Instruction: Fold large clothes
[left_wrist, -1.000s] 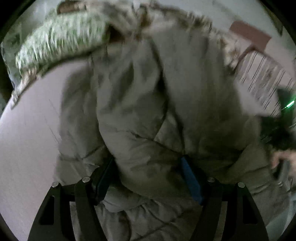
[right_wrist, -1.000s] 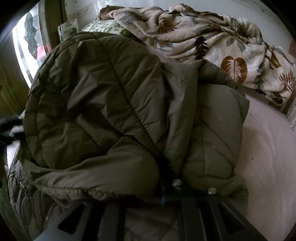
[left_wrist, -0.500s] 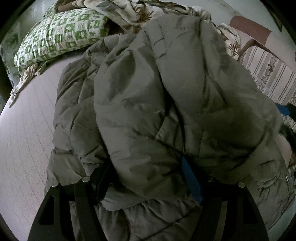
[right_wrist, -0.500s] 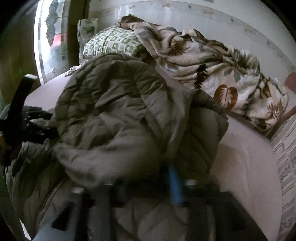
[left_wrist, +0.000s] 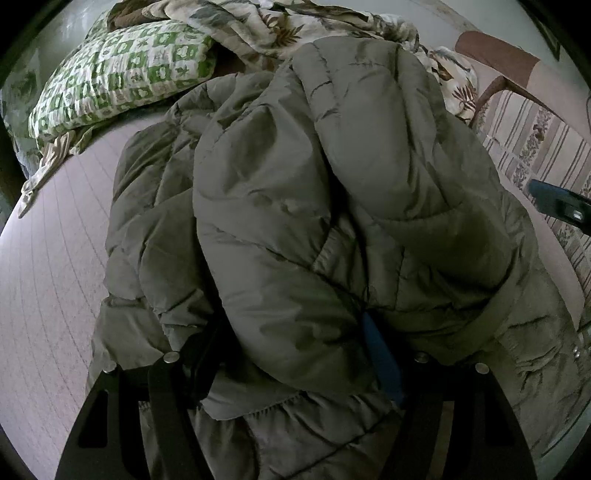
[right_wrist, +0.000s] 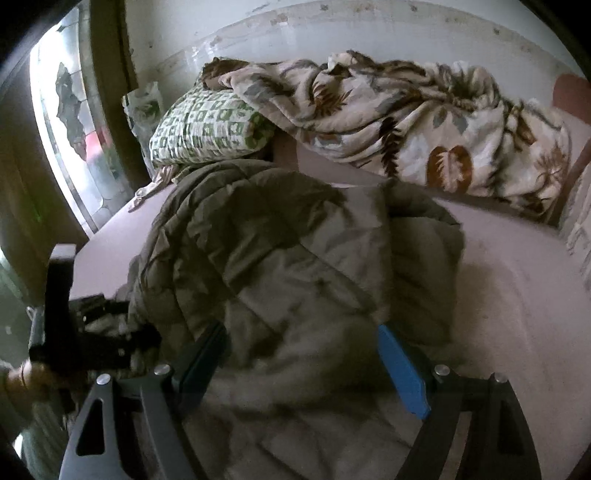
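Observation:
An olive quilted puffer jacket (left_wrist: 332, 184) lies bunched on the bed, one padded part folded over the rest. My left gripper (left_wrist: 291, 332) is shut on a thick fold at the jacket's near edge, and the fabric bulges over its blue pad (left_wrist: 380, 354). In the right wrist view the same jacket (right_wrist: 295, 258) lies under my right gripper (right_wrist: 299, 332). Its jaws are opening and stand wide, and its pads do not press the cloth. The left gripper's body (right_wrist: 74, 332) shows at that view's left edge, and the right gripper's tip (left_wrist: 557, 205) at the left view's right edge.
The pale quilted mattress (left_wrist: 44, 277) spreads to the left of the jacket. A green-checked pillow (right_wrist: 207, 129) and a crumpled leaf-print blanket (right_wrist: 424, 129) lie by the far wall. A striped cushioned chair (left_wrist: 535, 147) stands on the right, and a window (right_wrist: 66, 122) on the left.
My right gripper let go of the jacket fold, opened wide and pulled back and up. The released part settled onto the pile. My left gripper kept its grip and stayed put.

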